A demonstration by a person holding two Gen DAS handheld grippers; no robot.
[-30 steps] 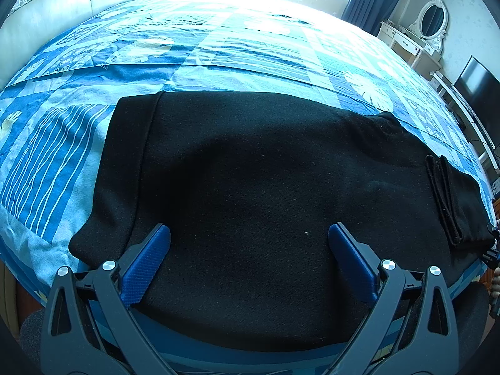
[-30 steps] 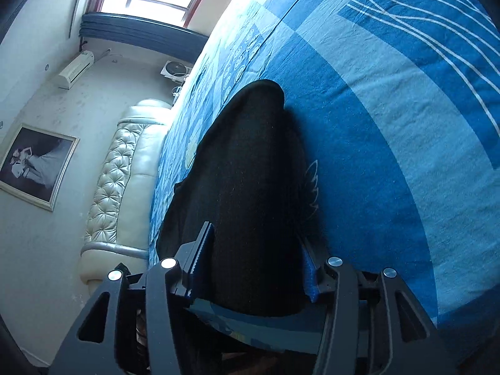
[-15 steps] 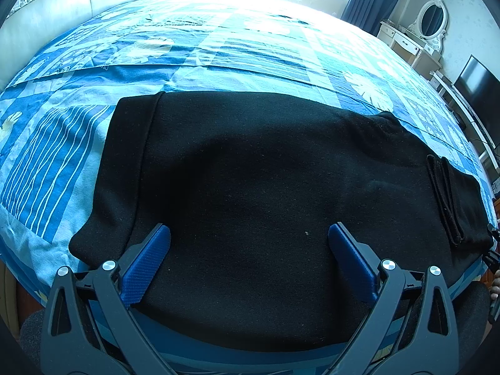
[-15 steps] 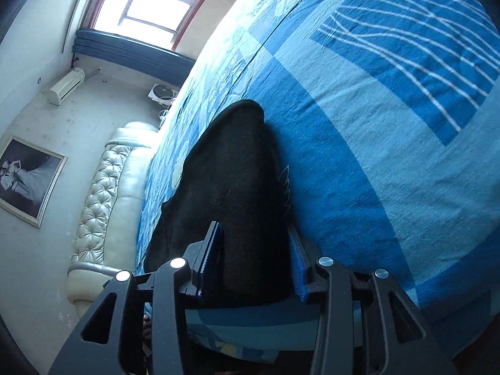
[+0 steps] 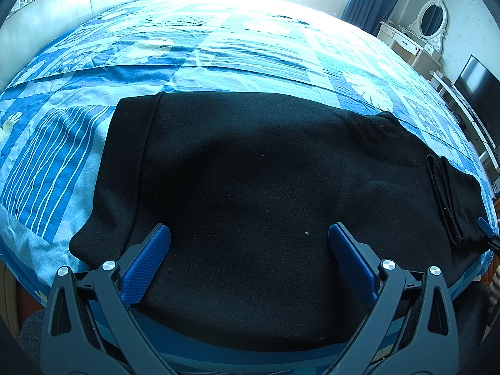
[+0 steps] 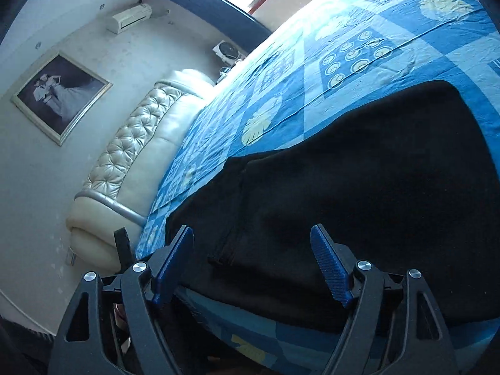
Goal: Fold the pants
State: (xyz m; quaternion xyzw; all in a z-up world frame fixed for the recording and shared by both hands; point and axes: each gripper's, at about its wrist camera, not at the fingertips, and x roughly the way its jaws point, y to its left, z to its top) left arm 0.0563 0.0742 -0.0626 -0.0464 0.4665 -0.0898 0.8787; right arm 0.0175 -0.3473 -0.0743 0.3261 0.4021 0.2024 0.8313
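pants (image 5: 265, 193): 1, centre | bed (image 5: 218, 50): 1 | framed picture (image 6: 61, 97): 1, upper left | oval mirror (image 5: 432, 17): 1, upper right

The pants (image 5: 256, 187) lie flat on the bed (image 5: 218, 50), along its near edge. The left gripper (image 5: 248, 243) stands above their near part, its 2 fingers apart. The right gripper (image 6: 251, 247) stands above one end of the pants. The headboard (image 6: 140, 143) lies at the bed's far left, a dressing table (image 5: 415, 43) beyond its far right.
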